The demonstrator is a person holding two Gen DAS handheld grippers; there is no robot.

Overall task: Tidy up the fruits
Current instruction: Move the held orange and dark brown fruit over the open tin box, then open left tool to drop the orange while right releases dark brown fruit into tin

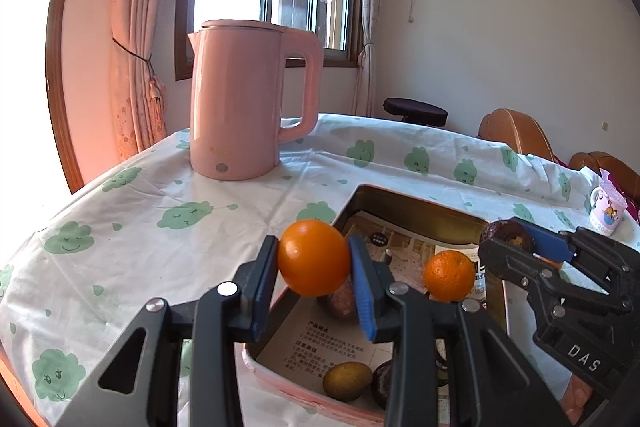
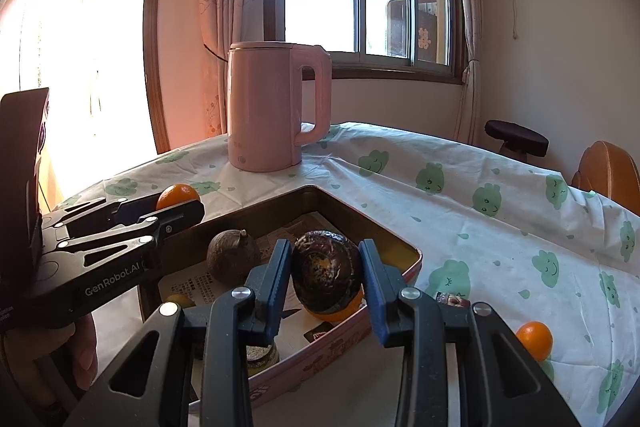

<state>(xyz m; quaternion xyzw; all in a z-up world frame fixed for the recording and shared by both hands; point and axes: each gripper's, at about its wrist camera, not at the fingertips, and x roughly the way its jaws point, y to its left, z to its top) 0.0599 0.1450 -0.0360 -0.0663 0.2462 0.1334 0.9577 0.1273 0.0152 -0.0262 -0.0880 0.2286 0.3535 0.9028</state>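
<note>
My left gripper (image 1: 314,259) is shut on a smooth orange fruit (image 1: 314,257) and holds it above the left rim of a pink tin box (image 1: 416,203). My right gripper (image 2: 326,269) is shut on a dark wrinkled fruit (image 2: 326,269) above the same box (image 2: 360,331). In the left wrist view the box holds an orange (image 1: 449,275), a green-brown fruit (image 1: 347,381) and a dark fruit (image 1: 382,383). In the right wrist view a brown fruit (image 2: 233,256) and an orange (image 2: 338,313) lie inside. Another orange (image 2: 534,341) lies on the cloth to the right.
A pink kettle (image 1: 244,99) stands on the cloud-print tablecloth (image 1: 120,227) behind the box. A small mug (image 1: 606,207) sits at the far right edge. Wooden chairs (image 1: 516,131) and a dark stool (image 2: 516,139) stand beyond the table.
</note>
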